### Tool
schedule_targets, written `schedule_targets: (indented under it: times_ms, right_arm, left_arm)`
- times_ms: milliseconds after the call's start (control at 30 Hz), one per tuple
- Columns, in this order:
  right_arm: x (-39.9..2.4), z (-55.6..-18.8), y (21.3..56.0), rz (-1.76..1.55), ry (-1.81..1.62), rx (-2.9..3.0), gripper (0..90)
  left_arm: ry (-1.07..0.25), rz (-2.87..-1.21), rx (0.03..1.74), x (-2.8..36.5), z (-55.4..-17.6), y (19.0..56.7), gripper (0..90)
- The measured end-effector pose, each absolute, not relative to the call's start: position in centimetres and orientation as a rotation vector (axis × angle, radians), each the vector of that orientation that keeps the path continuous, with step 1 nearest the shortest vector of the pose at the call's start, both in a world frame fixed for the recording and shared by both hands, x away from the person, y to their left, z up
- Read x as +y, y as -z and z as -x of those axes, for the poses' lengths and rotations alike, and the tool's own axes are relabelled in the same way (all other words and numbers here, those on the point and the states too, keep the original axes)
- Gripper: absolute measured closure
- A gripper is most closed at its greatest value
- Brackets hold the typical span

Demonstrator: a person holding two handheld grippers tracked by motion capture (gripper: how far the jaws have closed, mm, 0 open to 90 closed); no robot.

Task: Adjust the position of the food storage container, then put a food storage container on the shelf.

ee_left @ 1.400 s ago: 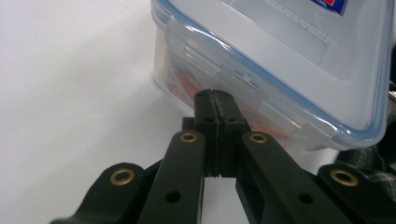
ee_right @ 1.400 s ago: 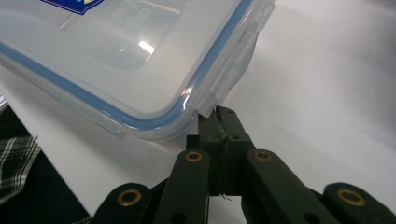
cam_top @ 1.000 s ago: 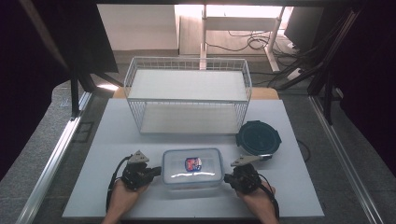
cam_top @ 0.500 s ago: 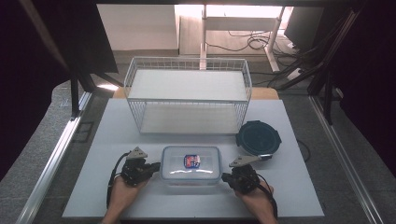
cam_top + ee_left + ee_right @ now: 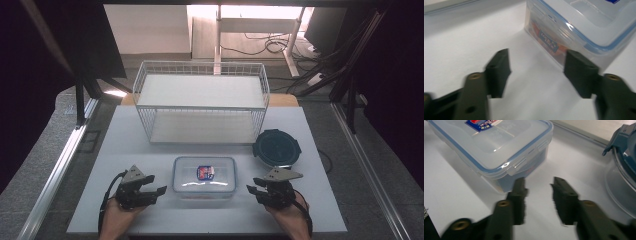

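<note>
A clear rectangular food box (image 5: 204, 176) with a blue-sealed snap lid and a red-and-blue sticker sits on the white table near the front. My left gripper (image 5: 156, 193) stands a short way off its left end, and my right gripper (image 5: 252, 190) a short way off its right end. In the left gripper view the box (image 5: 584, 22) lies ahead and to the right of the left gripper (image 5: 536, 62). In the right gripper view the box (image 5: 491, 142) lies just beyond the right gripper (image 5: 539, 183). Both pairs of jaws have just been opening, and nothing is between them.
A white wire basket (image 5: 200, 107) stands across the back of the table (image 5: 125, 150). A dark round lidded container (image 5: 276, 147) sits right of the box, close to the right gripper, and shows as (image 5: 624, 157). The table's front edge runs just behind both hands.
Both grippers were shut against the box's ends. They have drawn outward, away from the box, and their jaws have opened. The box stays in place.
</note>
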State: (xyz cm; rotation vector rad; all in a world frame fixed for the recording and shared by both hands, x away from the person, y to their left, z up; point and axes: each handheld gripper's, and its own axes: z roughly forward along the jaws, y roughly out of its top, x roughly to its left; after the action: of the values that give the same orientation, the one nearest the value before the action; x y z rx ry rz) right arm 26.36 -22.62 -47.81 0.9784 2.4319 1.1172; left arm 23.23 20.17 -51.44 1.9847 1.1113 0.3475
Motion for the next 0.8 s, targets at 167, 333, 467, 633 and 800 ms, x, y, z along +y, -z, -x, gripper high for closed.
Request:
schedule_targets:
  times_ms: [167,333,467,633,800]
  right_arm:
    - [-22.7,-26.5,48.2,-0.973,-1.147,2.434,31.2]
    - [-22.9,-26.4,48.6,-0.932,-1.19,2.416,4.8]
    - [-23.3,-26.5,49.0,-0.961,-1.196,2.427,3.1]
    - [-23.6,-26.7,49.2,-0.984,-1.196,2.429,2.8]
    - [-23.4,-26.6,49.1,-0.938,-1.206,2.414,2.1]
  left_arm:
    - [-0.369,-1.982,1.1,20.4,-22.5,51.3,10.3]
    - [-0.423,-2.029,1.094,20.7,-21.2,51.9,3.7]
    - [-0.414,-2.004,1.085,20.9,-20.8,52.2,3.5]
    - [-0.455,-1.998,1.07,21.0,-20.8,52.3,3.3]
    - [-0.468,-1.989,1.067,21.2,-20.9,52.4,4.0]
